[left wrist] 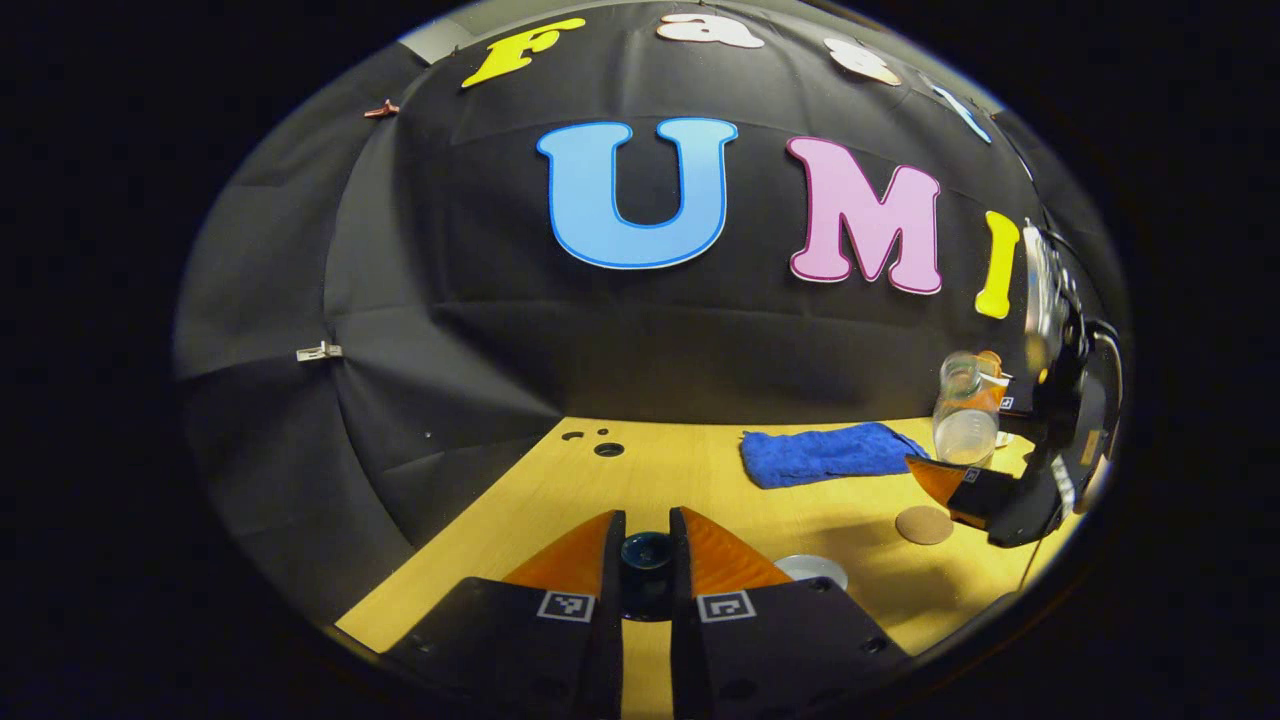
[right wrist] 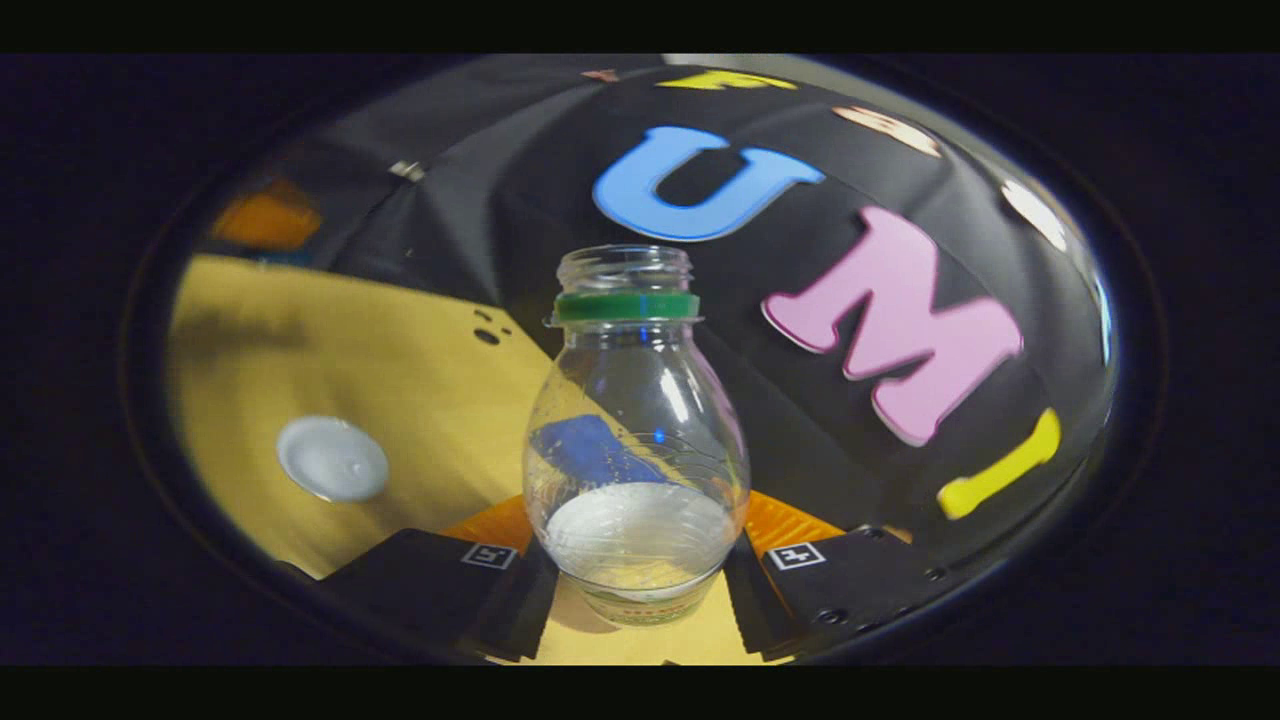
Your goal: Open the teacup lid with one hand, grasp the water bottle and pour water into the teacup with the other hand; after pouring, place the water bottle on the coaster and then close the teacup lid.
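My left gripper (left wrist: 647, 522) is shut on the dark knob of the teacup lid (left wrist: 646, 562), held above the wooden table (left wrist: 700, 470). Just right of its fingers shows the open white teacup (left wrist: 812, 569), also seen from above in the right gripper view as a white round teacup (right wrist: 332, 458) at the left. My right gripper (right wrist: 635, 535) is shut on the lower body of a clear, uncapped water bottle (right wrist: 635, 420) with a green neck ring and a little water. In the left gripper view the bottle (left wrist: 966, 410) hangs in the right gripper (left wrist: 975, 480), above the round cork coaster (left wrist: 923, 524).
A folded blue cloth (left wrist: 825, 452) lies at the back of the table near the wall. Small holes (left wrist: 608, 449) mark the table's far left corner. The left gripper (right wrist: 265, 215) appears blurred at the upper left of the right gripper view.
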Tool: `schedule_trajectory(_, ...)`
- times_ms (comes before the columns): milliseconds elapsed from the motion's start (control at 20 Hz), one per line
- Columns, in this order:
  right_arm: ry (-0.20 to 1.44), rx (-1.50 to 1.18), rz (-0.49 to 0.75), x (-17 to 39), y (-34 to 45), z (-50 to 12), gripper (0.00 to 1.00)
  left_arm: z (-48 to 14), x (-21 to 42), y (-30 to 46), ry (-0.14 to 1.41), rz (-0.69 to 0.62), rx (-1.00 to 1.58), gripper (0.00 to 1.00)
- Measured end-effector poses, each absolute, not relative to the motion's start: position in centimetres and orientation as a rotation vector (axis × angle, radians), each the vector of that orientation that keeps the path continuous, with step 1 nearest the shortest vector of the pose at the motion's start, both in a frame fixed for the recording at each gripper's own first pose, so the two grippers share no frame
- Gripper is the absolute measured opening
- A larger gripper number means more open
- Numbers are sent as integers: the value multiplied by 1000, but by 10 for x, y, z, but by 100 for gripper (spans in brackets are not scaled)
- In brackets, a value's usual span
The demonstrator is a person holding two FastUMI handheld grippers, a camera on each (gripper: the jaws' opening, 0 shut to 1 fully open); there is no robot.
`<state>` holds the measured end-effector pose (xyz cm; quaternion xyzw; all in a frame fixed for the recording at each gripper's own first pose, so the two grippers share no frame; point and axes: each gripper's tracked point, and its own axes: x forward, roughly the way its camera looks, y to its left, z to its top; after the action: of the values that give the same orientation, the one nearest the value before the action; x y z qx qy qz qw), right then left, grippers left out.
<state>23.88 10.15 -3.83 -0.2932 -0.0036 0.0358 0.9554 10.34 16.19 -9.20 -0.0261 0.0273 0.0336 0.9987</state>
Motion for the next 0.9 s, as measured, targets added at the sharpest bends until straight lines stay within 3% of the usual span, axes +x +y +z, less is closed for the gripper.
schedule_trajectory(100, 9, -447, 86, 237, 94, -32, 75, -97, 108, 148, 61, 58, -83, 27)
schedule_trajectory(250, 35, -262, 91, 234, 65, -27, 75, -104, 113, 124, 75, 37, -102, 19)
schedule_trajectory(500, 21, -44, 64, 248, 21, -38, 75, -110, 119, 91, 82, 3, -93, 23)
schedule_trajectory(750, -13, 113, 43, 266, 1, -63, 75, -121, 128, 66, 90, -12, -107, 24)
schedule_trajectory(900, -23, 77, 31, 277, 4, -83, 75, -126, 130, 59, 93, -9, -109, 24)
